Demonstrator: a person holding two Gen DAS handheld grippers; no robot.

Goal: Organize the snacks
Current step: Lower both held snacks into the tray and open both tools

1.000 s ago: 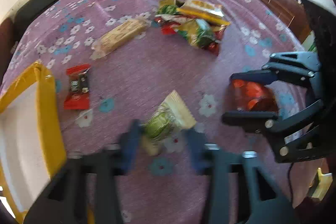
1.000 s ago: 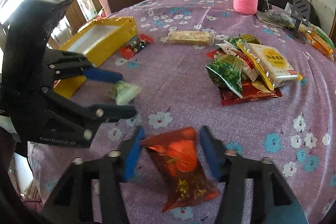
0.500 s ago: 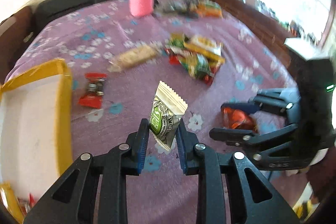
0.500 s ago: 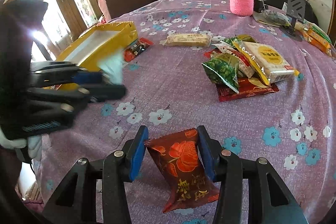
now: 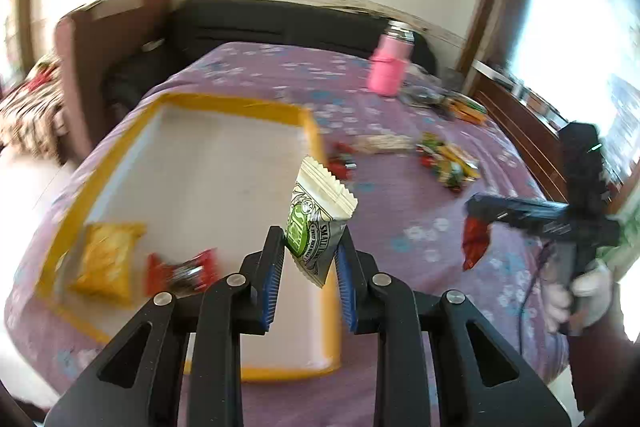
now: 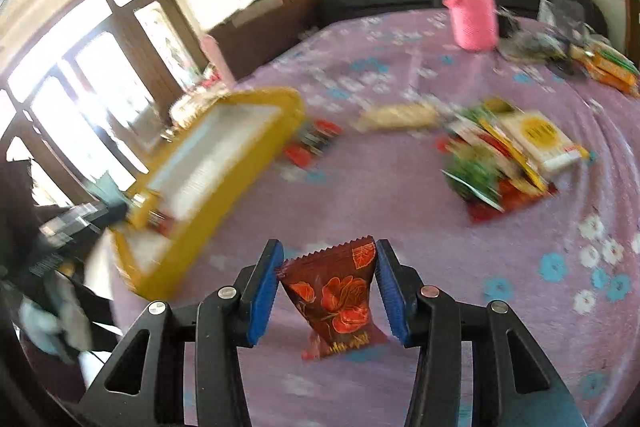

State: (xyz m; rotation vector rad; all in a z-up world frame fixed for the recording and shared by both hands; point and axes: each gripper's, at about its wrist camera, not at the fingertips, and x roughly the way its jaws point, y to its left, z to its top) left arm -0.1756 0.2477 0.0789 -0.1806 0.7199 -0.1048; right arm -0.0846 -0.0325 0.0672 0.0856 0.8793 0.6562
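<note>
Over the purple flowered tablecloth (image 5: 400,195), the left gripper (image 5: 310,259) pinches a green-and-white packet (image 5: 316,223) above the yellow tray (image 5: 240,105) for dropping in, while the right gripper (image 6: 328,287) clamps a dark red packet (image 6: 334,291), lifted to follow.

A small white-and-green foil snack sachet with crimped ends (image 5: 318,223) stands upright, pinched at its lower half and lifted above the near right edge of a shallow yellow-rimmed cardboard tray with a white floor (image 5: 308,125), where a crinkled yellow chip packet (image 5: 106,259) and a small red wrapped sweet (image 5: 180,273) already lie at the near left end. A dark red plastic pouch printed with orange flowers (image 6: 334,297) hangs clamped by its sides, crimped top upward, clear of the purple flowered cloth. Further back lie a loose heap of green, yellow and red packets (image 6: 504,155), a pale wrapped biscuit bar (image 6: 398,115) and a small red sweet (image 6: 316,137) just beside the tray's far corner.
</note>
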